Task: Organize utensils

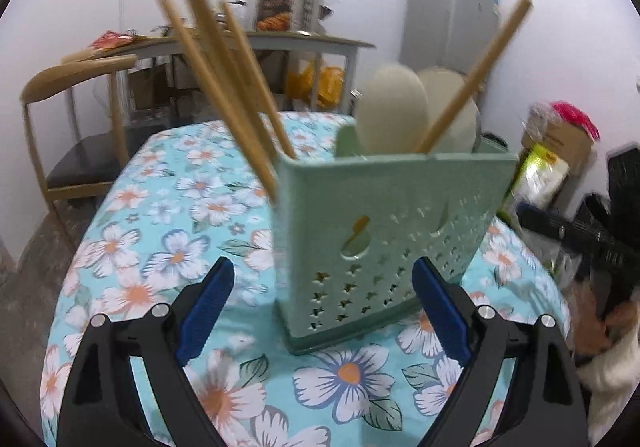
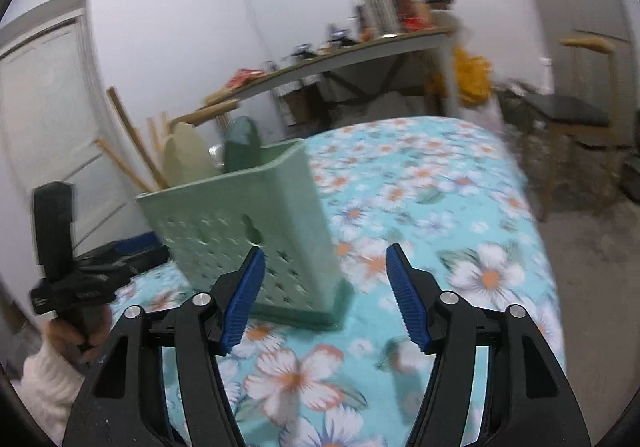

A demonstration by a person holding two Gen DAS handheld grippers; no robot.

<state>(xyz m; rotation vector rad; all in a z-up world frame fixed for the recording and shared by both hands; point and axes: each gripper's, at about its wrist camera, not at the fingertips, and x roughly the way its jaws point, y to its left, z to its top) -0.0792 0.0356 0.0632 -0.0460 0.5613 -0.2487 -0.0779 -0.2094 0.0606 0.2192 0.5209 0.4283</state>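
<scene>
1. Left hand-held gripper (image 1: 324, 299) stands wide, its blue pads either side of the caddy's near corner and clear of it.
2. Right hand-held gripper (image 2: 324, 291) is also wide, holding nothing.
3. The green caddy (image 1: 384, 231) stands upright on the floral worktop (image 1: 168, 247).
4. Chopsticks (image 1: 224, 87) and spoons (image 1: 392, 107) stick out of its top.

Bare tablecloth (image 2: 440, 183) beside the utensil holder (image 1: 384, 231); chopsticks (image 1: 216, 87) lean outward.

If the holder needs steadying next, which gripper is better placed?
Probably left. The left gripper has open jaws straddling the holder's near corner, squarely in front. The right gripper is open too, but the holder sits off toward its left jaw.
</scene>
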